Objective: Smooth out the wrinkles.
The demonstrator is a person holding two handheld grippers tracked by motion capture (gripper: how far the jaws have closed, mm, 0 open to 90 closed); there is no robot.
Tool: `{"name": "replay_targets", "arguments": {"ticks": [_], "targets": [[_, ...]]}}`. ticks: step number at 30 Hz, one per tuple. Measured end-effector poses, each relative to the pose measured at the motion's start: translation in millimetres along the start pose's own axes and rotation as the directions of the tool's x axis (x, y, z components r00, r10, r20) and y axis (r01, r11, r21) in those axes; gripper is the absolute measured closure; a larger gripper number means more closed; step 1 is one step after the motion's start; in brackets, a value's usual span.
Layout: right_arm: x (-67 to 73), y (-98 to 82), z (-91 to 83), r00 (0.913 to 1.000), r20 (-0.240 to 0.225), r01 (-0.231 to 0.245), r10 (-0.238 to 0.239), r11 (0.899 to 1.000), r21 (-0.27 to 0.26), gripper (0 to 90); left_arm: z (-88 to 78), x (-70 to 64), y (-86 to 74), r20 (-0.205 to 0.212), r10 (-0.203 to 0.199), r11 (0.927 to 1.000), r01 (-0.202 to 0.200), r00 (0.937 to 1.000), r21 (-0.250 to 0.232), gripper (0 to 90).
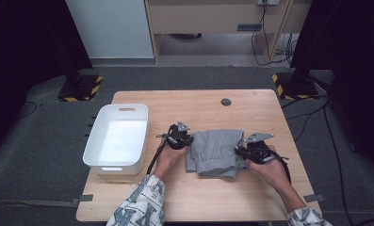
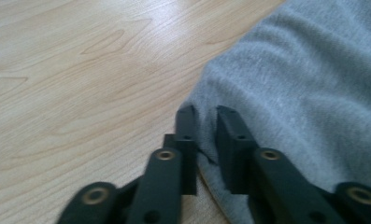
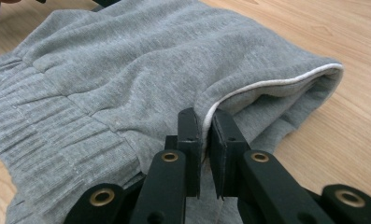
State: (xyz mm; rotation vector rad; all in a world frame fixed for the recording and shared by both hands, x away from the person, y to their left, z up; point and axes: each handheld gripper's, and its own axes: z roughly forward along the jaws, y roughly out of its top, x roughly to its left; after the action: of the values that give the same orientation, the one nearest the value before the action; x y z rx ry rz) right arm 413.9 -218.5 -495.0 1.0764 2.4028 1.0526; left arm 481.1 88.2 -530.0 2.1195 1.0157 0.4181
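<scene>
Firstly, high view. We list one grey folded garment (image 1: 216, 153), of sweatshirt-like fabric, lying on the wooden table (image 1: 199, 197) right of centre, with a white bin (image 1: 118, 140) well apart to its left. We see the left gripper (image 1: 188, 141) at the garment's left edge and the right gripper (image 1: 239, 153) at its right edge. Its outline is squarish, slightly longer from far edge to near edge, so we judge the long axis to run away from the person; the bunched ribbed end lies at the near edge.

Next, left gripper view. Our left gripper (image 2: 206, 122) has its jaws nearly together on the rounded folded edge of the garment (image 2: 309, 88), a thin lip of cloth caught between them. Bare table (image 2: 80, 70) lies to the left.

Lastly, right gripper view. Our right gripper (image 3: 205, 128) is clamped on the garment's (image 3: 127, 70) edge where a white inner seam shows; the layers gape open beside it, and ribbing runs down the left side.

Handling, by our judgement: light, soft, wholly limp, not fragile, not slippery for the pads. It will sag and unfold wherever unsupported. We judge the best hold to be both opposite edges at once, pinching through all layers at a fold or seam, so that no layer drops away.
</scene>
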Motion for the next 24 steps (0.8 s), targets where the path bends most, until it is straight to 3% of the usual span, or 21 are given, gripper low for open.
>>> {"name": "replay_targets", "arguments": {"ticks": [3,9,19,24], "targets": [[1.6,2.9,2.5,1.0000,0.002,0.008,-0.008,1.000,-0.001,83.6,1.1,-0.9,2.7,-0.016,0.002,1.0000,-0.002,0.9999,0.006,85.0],[2.6,4.6,-1.2,0.9997,0.011,0.020,-0.020,1.000,0.015,84.1,-4.3,4.8,6.2,-0.025,-0.065,0.9975,0.064,0.9976,-0.030,86.4],[2.8,-0.5,-13.4,0.9989,0.023,0.041,-0.041,0.999,0.008,86.0,-9.0,11.2,12.4,-0.037,-0.068,0.9974,0.067,0.9970,-0.028,87.3],[-1.5,-7.7,-20.4,0.9985,0.039,0.039,-0.039,0.999,0.006,86.5,-9.6,16.5,14.5,-0.040,-0.089,0.9959,0.089,0.9952,-0.018,87.8]]}}
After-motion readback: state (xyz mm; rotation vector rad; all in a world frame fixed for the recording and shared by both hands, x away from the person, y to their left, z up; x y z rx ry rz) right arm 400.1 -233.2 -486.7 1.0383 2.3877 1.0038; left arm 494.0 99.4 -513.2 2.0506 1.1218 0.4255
